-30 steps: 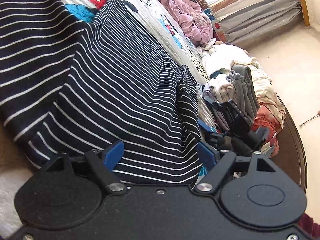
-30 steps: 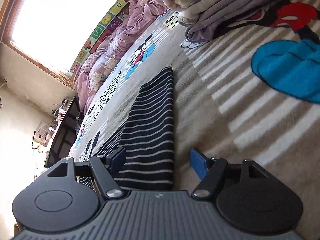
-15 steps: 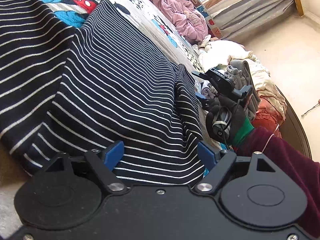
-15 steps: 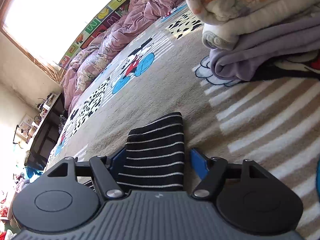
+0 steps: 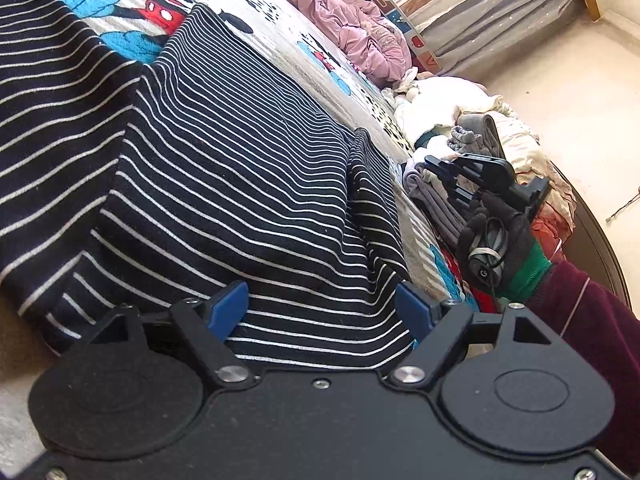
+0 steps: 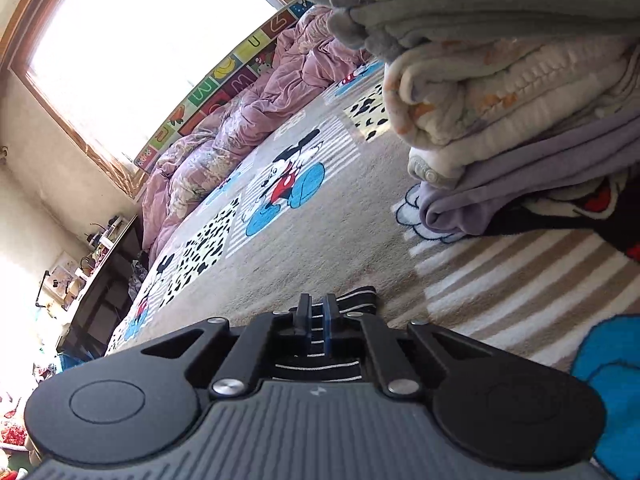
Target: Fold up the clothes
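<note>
Left wrist view: the left tool has its blue pads spread well apart, with nothing pressed between them; the near hem of the black striped garment lies between and beneath them. The garment is spread over the cartoon-print bed cover, one narrow part running along its right side. Off to the right, a gloved hand with a maroon sleeve carries the right tool, which sits in front of a stack of folded clothes at the bed's edge. A rumpled pink quilt lies farther back.

Right wrist view: the right tool is clamped together on a narrow end of the black striped garment, the striped cloth pinched between the blue pads and poking out just past them. The bed cover stretches ahead. The stack of folded clothes rises at upper right, and the pink quilt lies below a bright window.
</note>
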{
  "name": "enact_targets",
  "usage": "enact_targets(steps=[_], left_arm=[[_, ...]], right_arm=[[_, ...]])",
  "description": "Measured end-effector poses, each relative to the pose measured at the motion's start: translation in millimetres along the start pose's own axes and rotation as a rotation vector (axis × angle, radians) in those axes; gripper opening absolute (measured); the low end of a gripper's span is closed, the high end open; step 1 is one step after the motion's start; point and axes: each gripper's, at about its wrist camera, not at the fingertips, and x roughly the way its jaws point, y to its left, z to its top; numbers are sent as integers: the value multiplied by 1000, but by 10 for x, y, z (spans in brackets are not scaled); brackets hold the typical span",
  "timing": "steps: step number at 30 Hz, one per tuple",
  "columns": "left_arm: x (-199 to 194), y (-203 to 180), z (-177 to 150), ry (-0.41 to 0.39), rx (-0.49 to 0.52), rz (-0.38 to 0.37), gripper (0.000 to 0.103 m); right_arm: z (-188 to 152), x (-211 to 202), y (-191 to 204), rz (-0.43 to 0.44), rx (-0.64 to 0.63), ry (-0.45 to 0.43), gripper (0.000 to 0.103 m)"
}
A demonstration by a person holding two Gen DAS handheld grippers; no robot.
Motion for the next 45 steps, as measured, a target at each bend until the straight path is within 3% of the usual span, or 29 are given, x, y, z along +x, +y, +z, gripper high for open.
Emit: enact_targets(steps=[3, 6, 8, 14, 18, 21, 22, 23, 24, 25, 34, 45], left_arm=[[-6, -10, -8, -1, 2, 4, 81], [-12, -20, -16, -2, 3, 7, 81], [-16, -26, -21, -3, 5, 10, 81], [16, -13, 0, -4, 9, 5, 81], [39, -19, 1, -7, 34, 2, 81], [51, -27, -1, -10, 53, 3, 81], [54, -30, -4, -11, 57, 4, 81], [57, -33, -7, -12, 61, 5, 81], [59, -35, -11, -13, 65, 6, 81], [58, -35, -18, -14, 69, 6, 81], [35, -35, -40, -21, 88, 13, 81], [40, -73, -78, -32, 132, 30, 82]], right_arm=[[54, -216, -23, -22, 1, -22, 4], [25, -213, -122, -53, 38, 17, 16], [-31, -131, -181, -60, 59, 59, 55], [-270, 283, -238, -93, 65, 129, 56], [-283, 526, -212, -93, 61, 107, 56], [-229, 660, -170, -82, 55, 105, 56], [-209, 694, -150, -73, 48, 115, 51], [-190, 728, -130, -64, 41, 126, 27], [-181, 727, -91, -58, 23, 124, 12], [-177, 705, -40, -54, 0, 115, 5], [31, -152, 120, 9, -10, -62, 5], [144, -1397, -198, -38, 15, -195, 5]])
